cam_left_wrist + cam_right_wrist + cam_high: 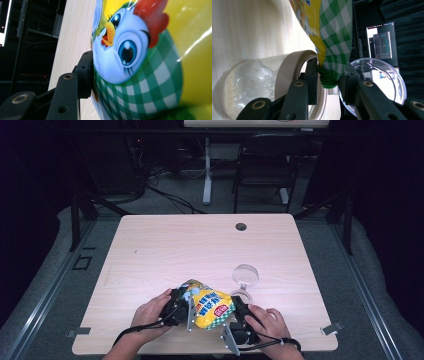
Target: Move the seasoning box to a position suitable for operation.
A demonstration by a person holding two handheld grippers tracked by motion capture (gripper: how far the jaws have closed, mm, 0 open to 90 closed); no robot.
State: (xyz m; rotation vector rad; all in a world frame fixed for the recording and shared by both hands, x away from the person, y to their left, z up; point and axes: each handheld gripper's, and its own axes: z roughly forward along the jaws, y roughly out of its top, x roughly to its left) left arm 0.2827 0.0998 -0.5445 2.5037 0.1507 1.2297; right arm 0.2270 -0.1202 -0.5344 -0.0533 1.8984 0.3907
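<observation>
A yellow snack bag with a green check pattern and a cartoon chicken is held up near the table's front edge, between both grippers. My left gripper is shut on the bag's left end. In the left gripper view one black finger presses against the chicken print on the bag, and the other finger is hidden behind it. My right gripper is shut on the right end; its pads clamp the green crimped seam.
A glass jar with a beige rim stands just behind the bag. A clear round lid lies beyond it. The wooden table has a cable hole at the back. A chair stands behind the table.
</observation>
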